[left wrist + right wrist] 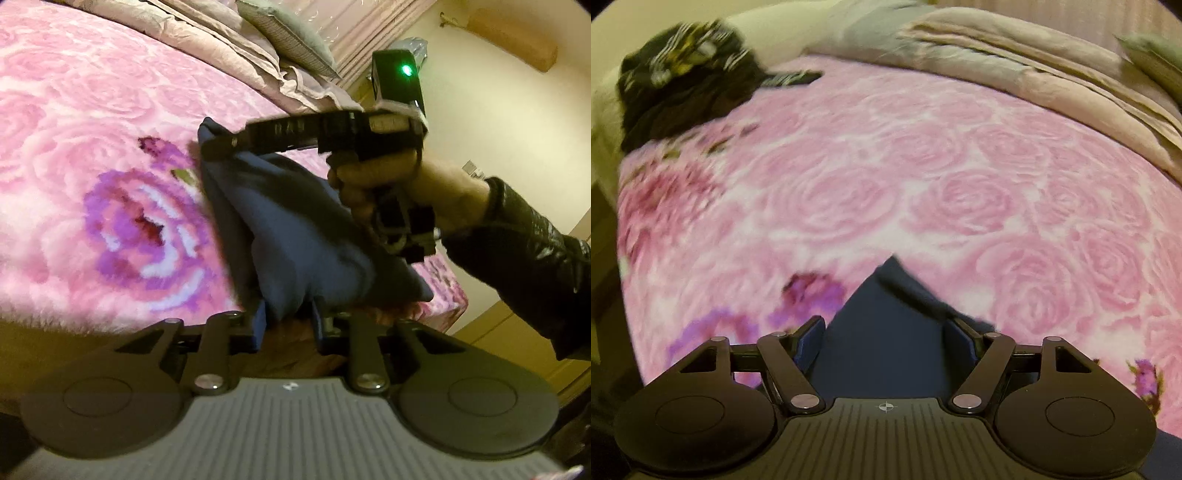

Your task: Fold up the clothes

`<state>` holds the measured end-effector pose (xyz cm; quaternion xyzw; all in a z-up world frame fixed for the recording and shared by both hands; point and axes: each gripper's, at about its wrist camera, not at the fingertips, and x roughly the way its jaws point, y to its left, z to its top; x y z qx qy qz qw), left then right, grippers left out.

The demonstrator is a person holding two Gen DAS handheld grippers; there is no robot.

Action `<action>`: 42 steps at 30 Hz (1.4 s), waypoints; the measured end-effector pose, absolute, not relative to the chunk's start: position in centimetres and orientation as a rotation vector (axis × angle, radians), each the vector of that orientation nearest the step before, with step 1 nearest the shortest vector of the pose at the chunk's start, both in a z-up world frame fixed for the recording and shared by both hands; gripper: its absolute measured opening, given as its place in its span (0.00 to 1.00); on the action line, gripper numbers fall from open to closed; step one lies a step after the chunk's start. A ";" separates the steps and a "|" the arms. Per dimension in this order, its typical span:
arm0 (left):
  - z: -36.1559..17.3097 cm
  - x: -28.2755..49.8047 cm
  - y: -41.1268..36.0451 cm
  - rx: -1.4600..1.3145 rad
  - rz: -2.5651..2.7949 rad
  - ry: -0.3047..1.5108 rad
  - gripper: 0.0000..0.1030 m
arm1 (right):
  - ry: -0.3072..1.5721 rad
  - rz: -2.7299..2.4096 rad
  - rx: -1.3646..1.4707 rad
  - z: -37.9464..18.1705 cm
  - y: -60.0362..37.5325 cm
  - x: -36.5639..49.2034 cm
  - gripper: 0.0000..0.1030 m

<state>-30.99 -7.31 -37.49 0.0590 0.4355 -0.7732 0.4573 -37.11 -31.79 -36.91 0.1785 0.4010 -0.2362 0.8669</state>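
So the navy garment [295, 236] is sitting bunched up on the pink rose blanket [92, 110], near its front edge. The left gripper [288, 325] is pinching a fold of it. The right gripper [884, 336] is hanging over the garment with jaws wide, gripping nothing. Looks like the pick-up step; next it's probably needing that 2nd grip on a corner before spreading it flat.

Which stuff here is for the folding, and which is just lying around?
For the folding:
- navy garment
- left gripper, pinching it
- right gripper, open over it

Just lying around:
- pink rose blanket
- beige quilt
- grey pillow
- black patterned clothes
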 end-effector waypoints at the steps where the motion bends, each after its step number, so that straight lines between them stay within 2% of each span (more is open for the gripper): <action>1: -37.4 -31.0 -7.3 0.154 -1.902 1.070 0.12 | 0.823 -0.514 0.403 -36.8 -32.4 -37.4 0.69; 8: -36.2 -28.5 -6.8 0.132 -1.866 1.048 0.13 | 0.701 -0.666 0.452 -34.3 -35.3 -40.4 0.68; 9: -35.8 -27.9 -6.9 0.111 -1.856 1.039 0.14 | 0.700 -0.630 0.410 -33.8 -35.1 -40.3 0.68; 11: -35.0 -26.8 -7.3 0.072 -1.836 1.024 0.24 | 0.728 -0.534 0.318 -33.2 -34.4 -39.4 0.68; 13: -34.6 -26.3 -9.0 0.054 -1.825 1.018 0.24 | 0.780 -0.462 0.269 -33.4 -34.3 -37.9 0.67; 15: -34.4 -26.7 -11.0 0.048 -1.828 1.015 0.27 | 0.844 -0.394 0.248 -33.9 -34.6 -36.2 0.39; 17: -34.7 -27.7 -12.9 0.050 -1.847 1.025 0.27 | 0.902 -0.360 0.280 -35.0 -35.8 -35.0 0.32; 18: -35.1 -28.4 -13.8 0.062 -1.861 1.032 0.27 | 0.931 -0.345 0.298 -35.5 -36.4 -34.5 0.11; 21: -36.7 -30.9 -14.7 0.159 -1.874 1.021 0.30 | 0.933 -0.424 0.368 -36.2 -39.6 -34.2 0.07; 25: -37.4 -30.4 -14.3 0.112 -1.860 1.065 0.31 | 0.820 -0.507 0.468 -34.9 -42.2 -36.2 0.09; 26: -37.4 -30.2 -14.2 0.101 -1.856 1.069 0.31 | 0.801 -0.463 0.482 -34.5 -41.9 -36.6 0.21; 27: -37.4 -30.2 -14.1 0.100 -1.857 1.063 0.31 | 0.796 -0.422 0.487 -34.2 -41.3 -36.7 0.55; 28: -37.3 -30.2 -14.0 0.100 -1.859 1.057 0.31 | 0.797 -0.386 0.490 -34.1 -40.7 -36.7 0.68; 29: -37.2 -30.4 -14.0 0.107 -1.861 1.047 0.30 | 0.799 -0.349 0.487 -34.1 -40.0 -36.6 0.72; 35: -36.3 -31.1 -14.3 0.147 -1.847 0.999 0.31 | 0.929 -0.420 0.307 -36.9 -38.5 -35.1 0.72; 39: -35.0 -30.3 -14.6 0.136 -1.836 0.982 0.31 | 0.797 -0.616 0.377 -34.7 -39.7 -40.2 0.71; 42: -34.5 -29.4 -16.7 0.134 -1.813 0.990 0.36 | 0.729 -0.617 0.402 -32.8 -38.2 -44.8 0.71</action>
